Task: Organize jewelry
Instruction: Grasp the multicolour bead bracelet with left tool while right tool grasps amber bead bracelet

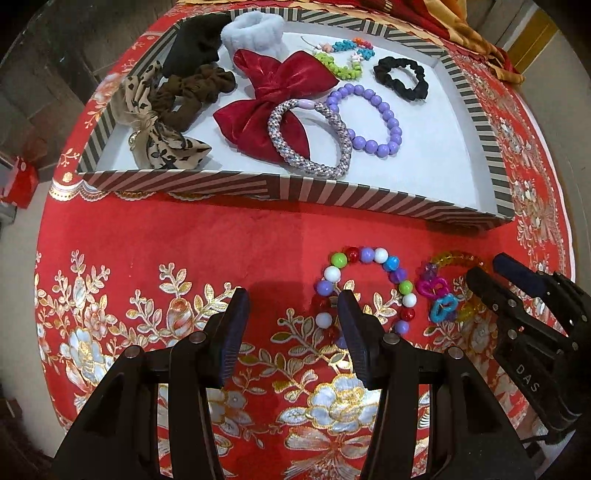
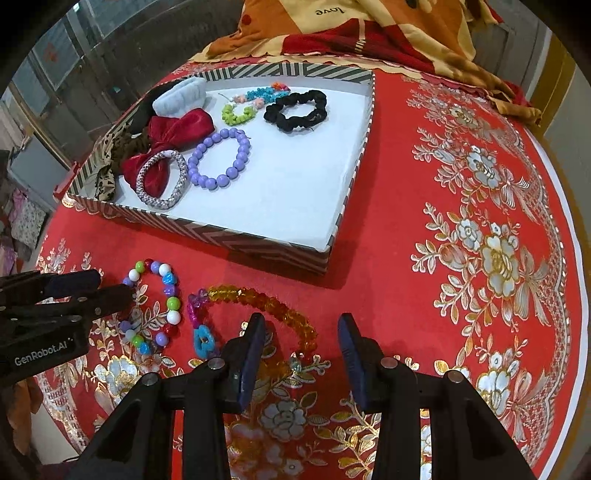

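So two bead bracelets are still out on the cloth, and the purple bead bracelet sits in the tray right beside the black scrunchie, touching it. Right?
Not quite. The purple bracelet is in the tray, but it lies apart from the black scrunchie; it touches the woven band instead, as the right wrist view shows. Two bracelets, multicolour and amber, are indeed still on the cloth.

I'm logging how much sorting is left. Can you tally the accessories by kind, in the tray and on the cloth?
Bead bracelets: 4: purple bead bracelet, bright flower-bead strand, multicoloured round-bead bracelet, amber crystal bracelet
Fabric scrunchies: 3
Bows: 2
Braided silver band: 1
Fluffy white band: 1
Total: 11
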Demonstrator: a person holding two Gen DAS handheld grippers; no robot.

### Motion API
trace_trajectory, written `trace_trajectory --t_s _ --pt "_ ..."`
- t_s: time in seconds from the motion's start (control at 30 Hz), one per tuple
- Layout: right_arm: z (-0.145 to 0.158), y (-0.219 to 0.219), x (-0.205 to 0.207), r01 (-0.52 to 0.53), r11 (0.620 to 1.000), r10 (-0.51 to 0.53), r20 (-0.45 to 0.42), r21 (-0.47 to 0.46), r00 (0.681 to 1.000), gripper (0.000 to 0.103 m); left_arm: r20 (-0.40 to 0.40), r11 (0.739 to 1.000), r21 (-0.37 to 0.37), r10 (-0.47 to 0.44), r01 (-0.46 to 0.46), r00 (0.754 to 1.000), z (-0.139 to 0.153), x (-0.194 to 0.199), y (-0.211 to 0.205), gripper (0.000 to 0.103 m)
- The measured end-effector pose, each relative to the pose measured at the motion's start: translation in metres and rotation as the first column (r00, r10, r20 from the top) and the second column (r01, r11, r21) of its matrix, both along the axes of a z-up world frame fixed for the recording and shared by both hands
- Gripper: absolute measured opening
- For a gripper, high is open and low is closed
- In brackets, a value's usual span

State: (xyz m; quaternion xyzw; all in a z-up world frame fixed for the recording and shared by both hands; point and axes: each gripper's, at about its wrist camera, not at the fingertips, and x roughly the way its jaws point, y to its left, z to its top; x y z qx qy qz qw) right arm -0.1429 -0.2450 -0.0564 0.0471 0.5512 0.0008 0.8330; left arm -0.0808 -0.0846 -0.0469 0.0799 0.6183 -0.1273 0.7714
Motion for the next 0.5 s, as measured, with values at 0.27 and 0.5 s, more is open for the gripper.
trace_trajectory --t_s 0.27,0.5 --pt "0.000 0.001 -0.004 -0.020 0.999 0.020 0.020 -0.034 1.000 0.011 0.051 0.999 0.024 -0.047 0.045 0.998 -0.004 0.003 -0.021 0.023" --pt "0.013 0.002 -0.012 -0.029 0.998 0.027 0.049 0.047 0.998 0.009 0.014 0.995 -0.056 -0.079 0.079 0.997 -0.004 -0.001 -0.031 0.008"
